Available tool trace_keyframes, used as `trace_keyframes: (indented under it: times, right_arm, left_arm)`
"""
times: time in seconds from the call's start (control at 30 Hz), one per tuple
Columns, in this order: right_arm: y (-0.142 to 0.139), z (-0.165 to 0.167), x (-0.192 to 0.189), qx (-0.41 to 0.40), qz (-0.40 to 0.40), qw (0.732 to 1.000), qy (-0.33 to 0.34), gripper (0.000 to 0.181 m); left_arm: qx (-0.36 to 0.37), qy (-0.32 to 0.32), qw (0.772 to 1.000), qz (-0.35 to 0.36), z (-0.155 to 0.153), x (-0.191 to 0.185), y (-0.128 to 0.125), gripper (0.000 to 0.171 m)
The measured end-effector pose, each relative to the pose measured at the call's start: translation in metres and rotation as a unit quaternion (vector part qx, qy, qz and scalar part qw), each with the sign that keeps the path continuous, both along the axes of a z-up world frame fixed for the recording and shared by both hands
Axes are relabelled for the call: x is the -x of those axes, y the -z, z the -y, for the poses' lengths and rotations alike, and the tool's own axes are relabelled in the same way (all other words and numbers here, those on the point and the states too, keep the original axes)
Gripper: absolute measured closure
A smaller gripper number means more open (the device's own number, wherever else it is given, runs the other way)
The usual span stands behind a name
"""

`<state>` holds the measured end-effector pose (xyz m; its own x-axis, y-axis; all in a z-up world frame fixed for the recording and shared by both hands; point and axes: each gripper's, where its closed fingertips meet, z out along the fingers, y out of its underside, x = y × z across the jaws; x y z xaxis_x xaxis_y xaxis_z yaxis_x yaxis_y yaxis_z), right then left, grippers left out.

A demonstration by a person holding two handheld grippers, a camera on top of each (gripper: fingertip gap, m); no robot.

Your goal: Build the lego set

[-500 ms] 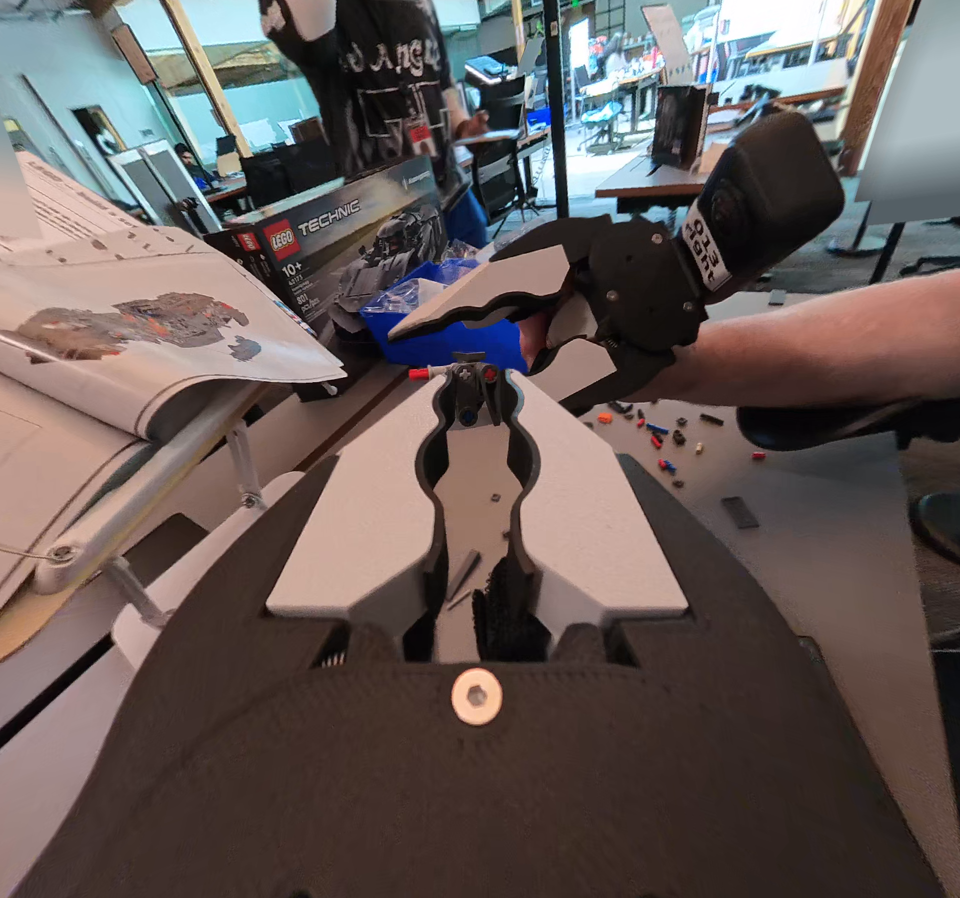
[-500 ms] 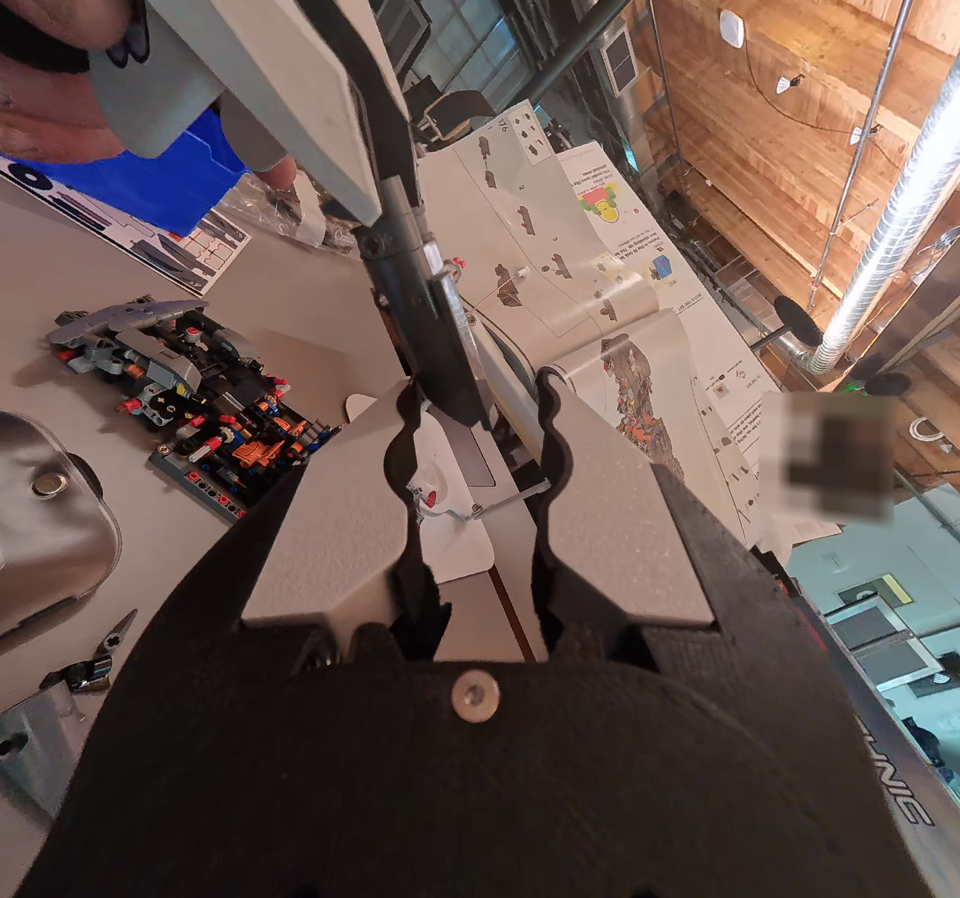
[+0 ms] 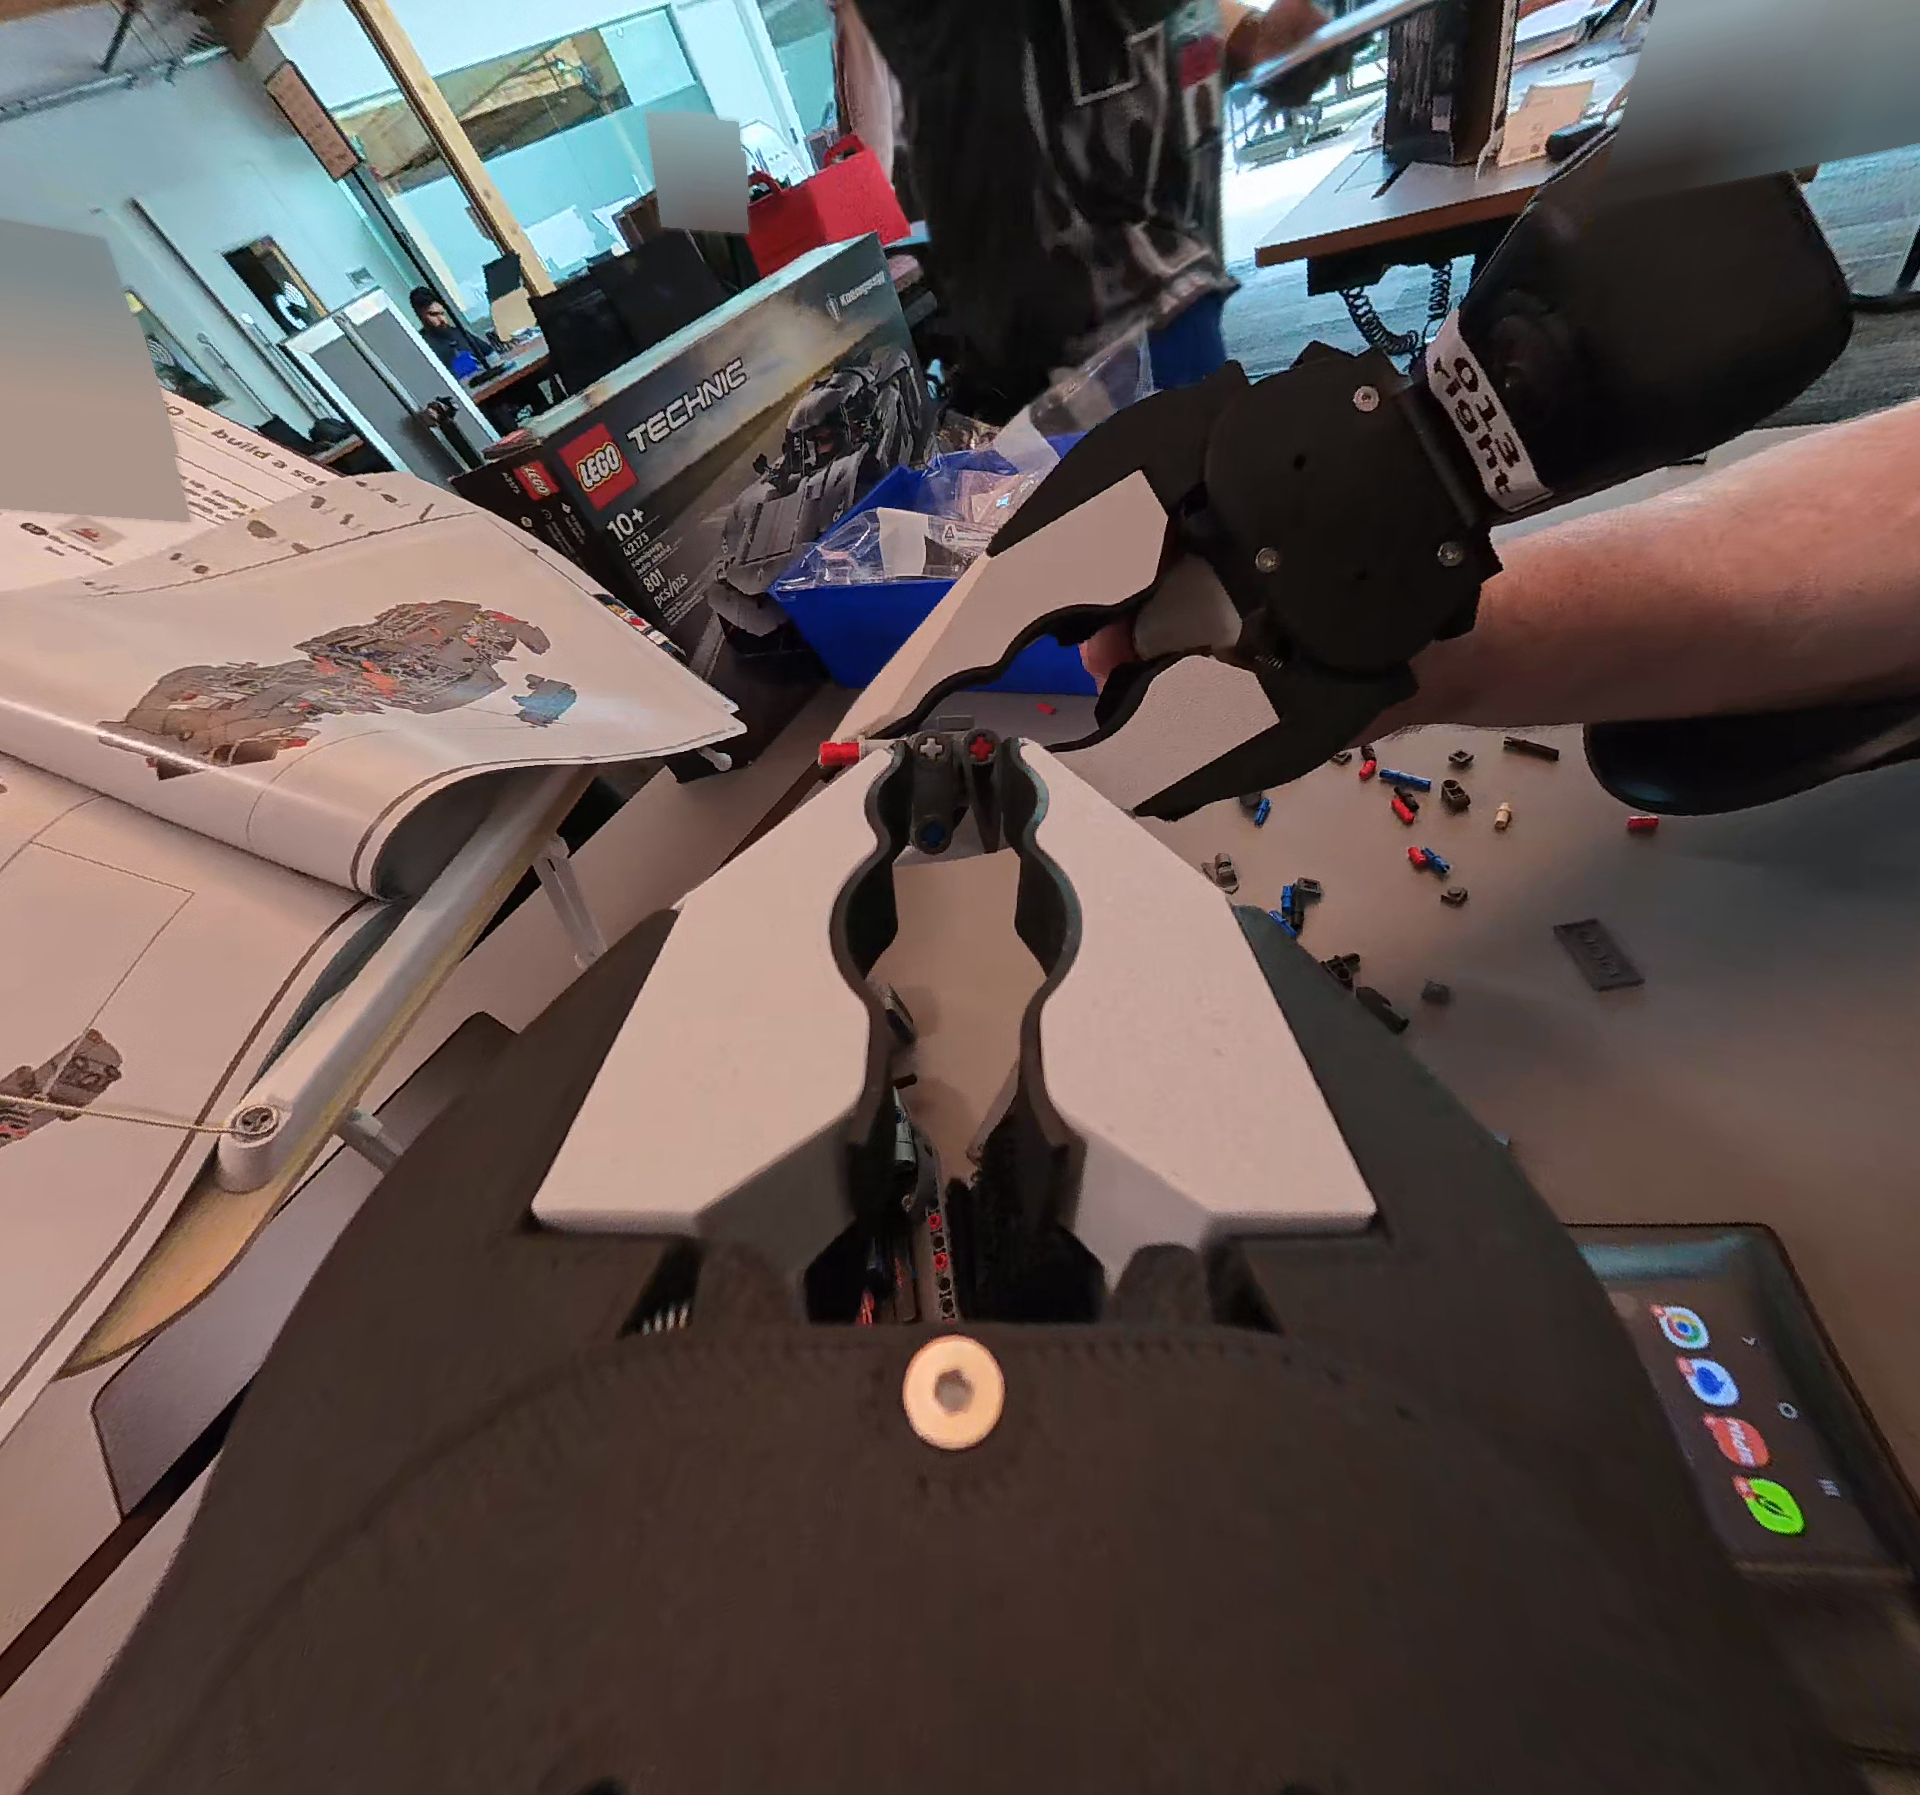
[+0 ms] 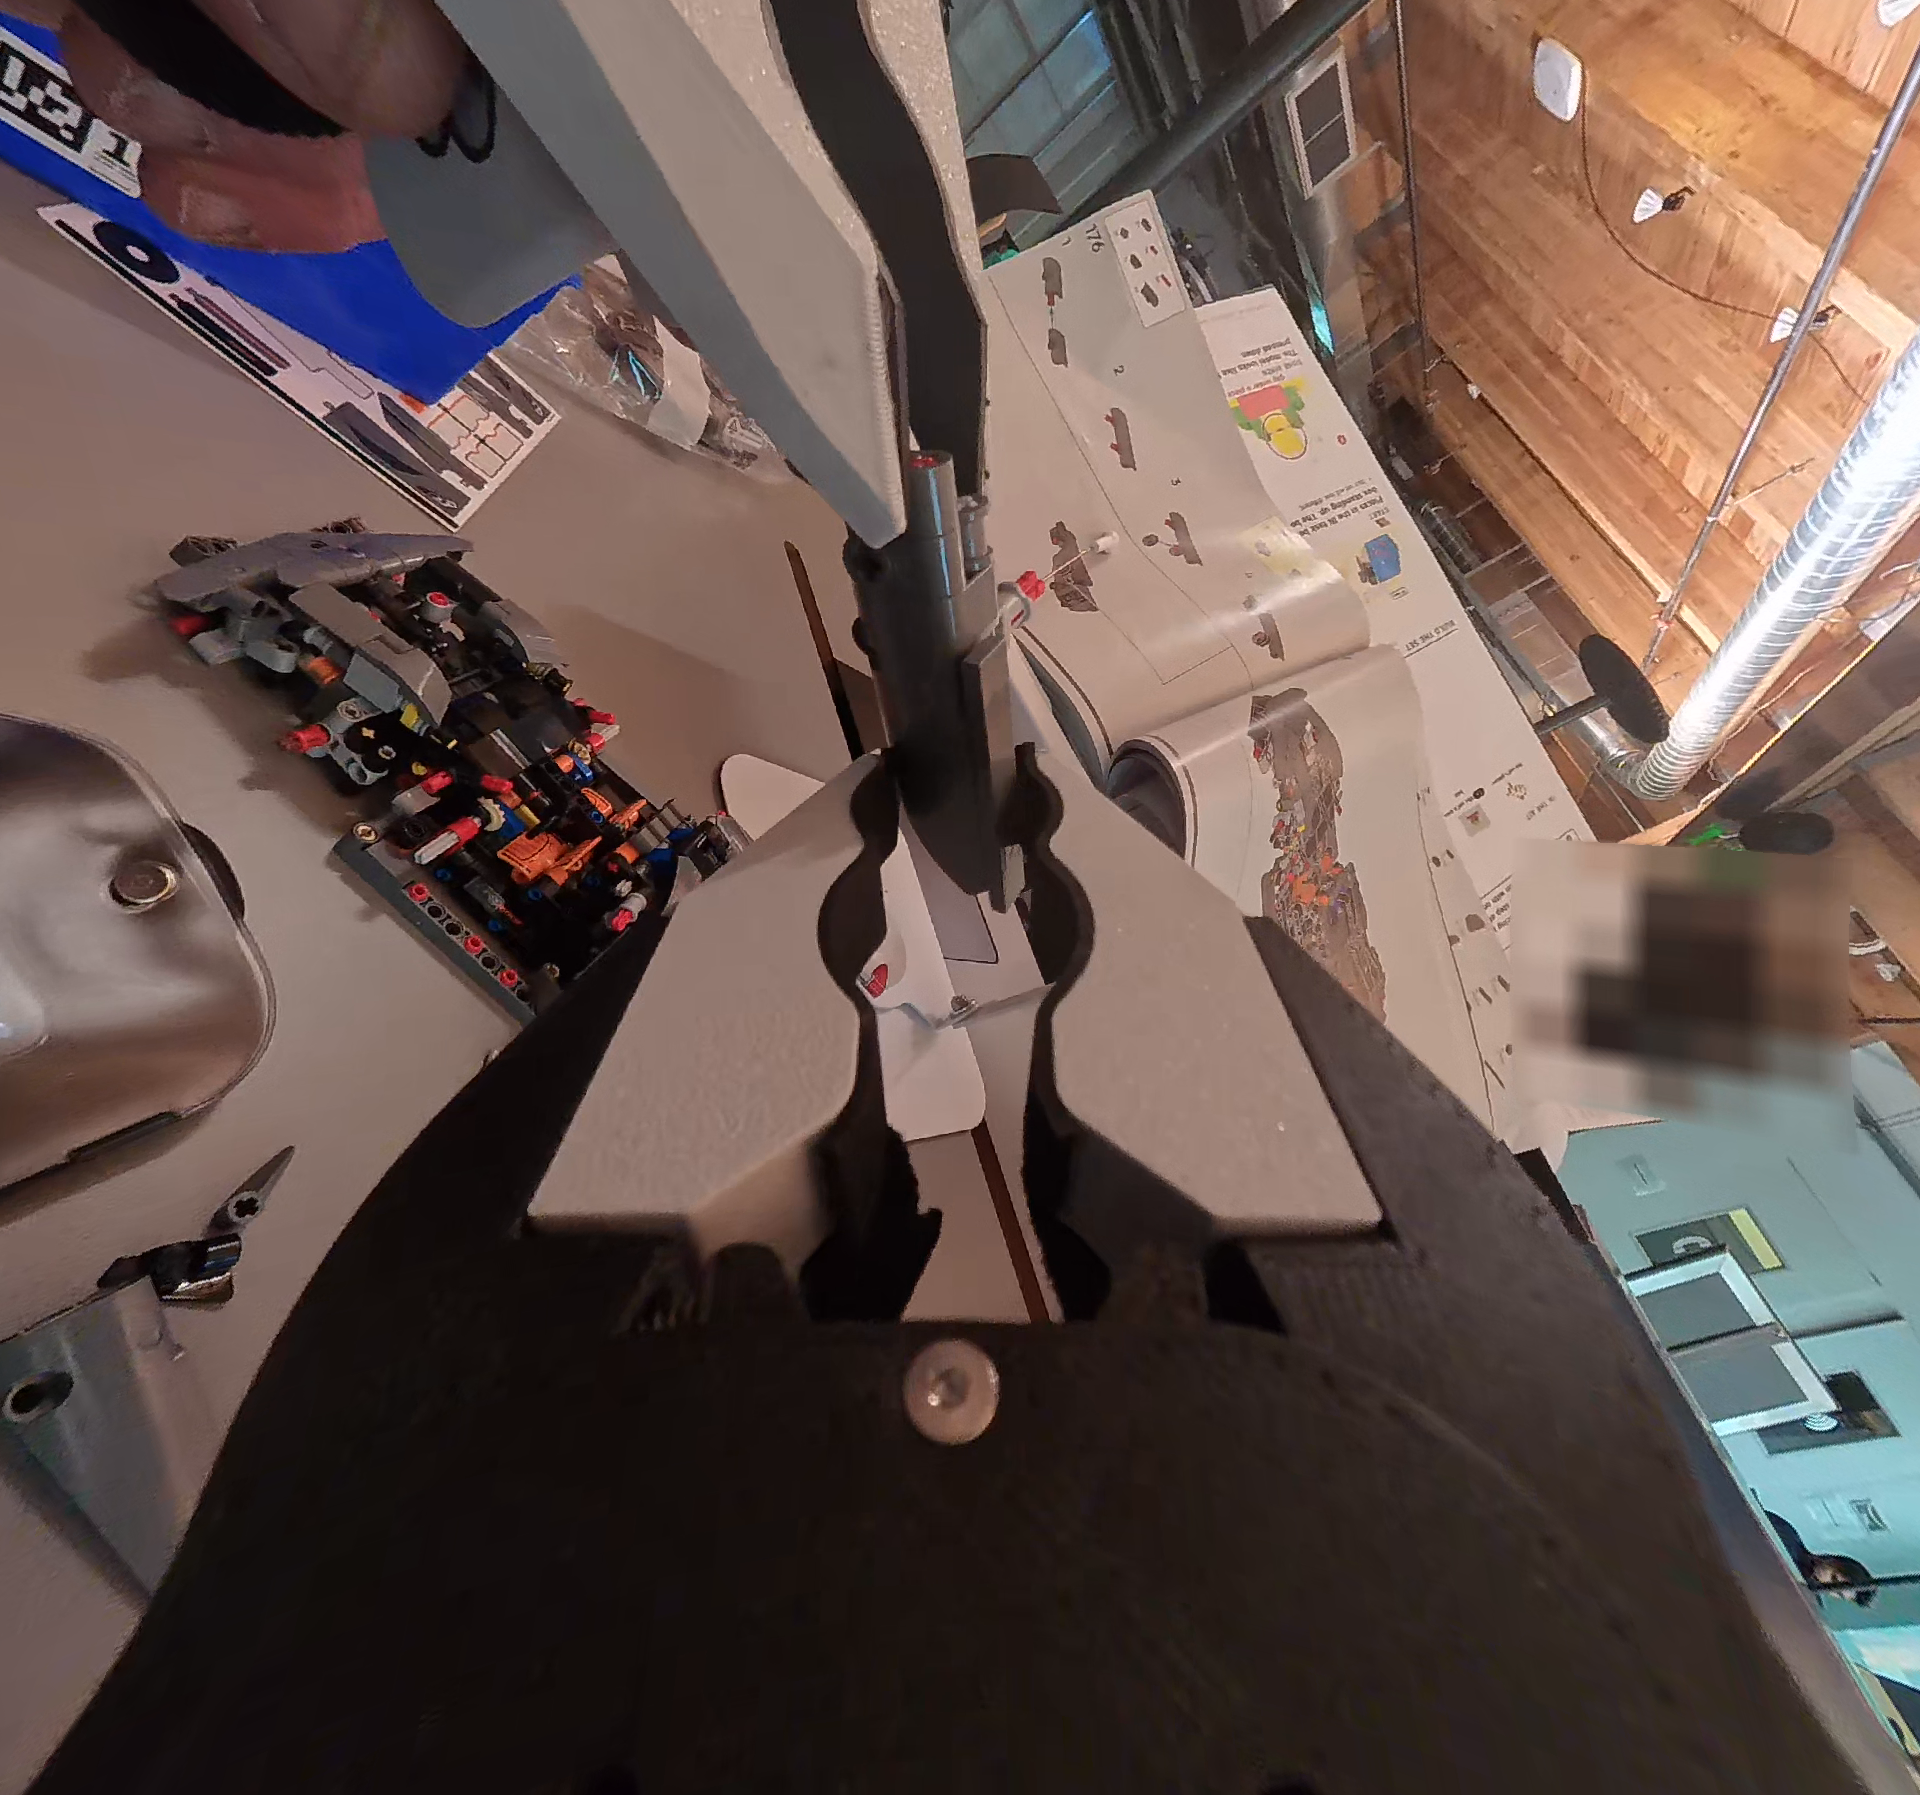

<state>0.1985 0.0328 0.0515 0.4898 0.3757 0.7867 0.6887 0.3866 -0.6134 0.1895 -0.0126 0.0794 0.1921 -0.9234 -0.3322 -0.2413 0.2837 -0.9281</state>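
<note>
My left gripper (image 3: pixel 951 766) is shut on a small dark grey Lego sub-assembly (image 3: pixel 938 789) with red and blue pins, held above the table. In the right wrist view the same piece (image 4: pixel 935 696) hangs down from the left gripper's fingers (image 4: pixel 727 187) into my right gripper (image 4: pixel 954 771). The right jaws stand narrow, touching the piece's lower end on both sides. The right gripper's upper finger (image 3: pixel 1039 582) meets the piece in the left wrist view; its lower fingertip is hidden. A partly built dark model (image 4: pixel 436 758) lies on the table to the left.
An open instruction booklet (image 3: pixel 364 665) rests on a stand at left. The Lego box (image 3: pixel 727 457) and a blue bin of bags (image 3: pixel 883 613) are behind. Loose small parts (image 3: pixel 1423 800) are scattered at right, a phone (image 3: pixel 1745 1413) lies nearby. A person (image 3: pixel 1039 135) stands beyond the table. The grippers' ends are close to 5 centimeters from one another.
The right gripper's jaws have narrowed from wide open to close around the piece's lower end. The left gripper still holds the piece; both grippers have drawn closer together.
</note>
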Motion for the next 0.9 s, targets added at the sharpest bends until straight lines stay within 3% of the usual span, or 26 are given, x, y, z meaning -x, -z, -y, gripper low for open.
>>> trace_keyframes:
  times: [0.53,0.9]
  right_arm:
    - [-0.004,-0.001,-0.003,-0.003,-0.007,1.0,0.004,0.162]
    - [-0.003,0.001,-0.001,-0.004,-0.008,1.0,-0.002,0.17]
  left_arm:
    - [-0.016,-0.012,1.0,-0.011,-0.002,0.0,0.0,0.151]
    - [-0.123,-0.035,0.989,-0.073,0.015,-0.017,0.003,0.153]
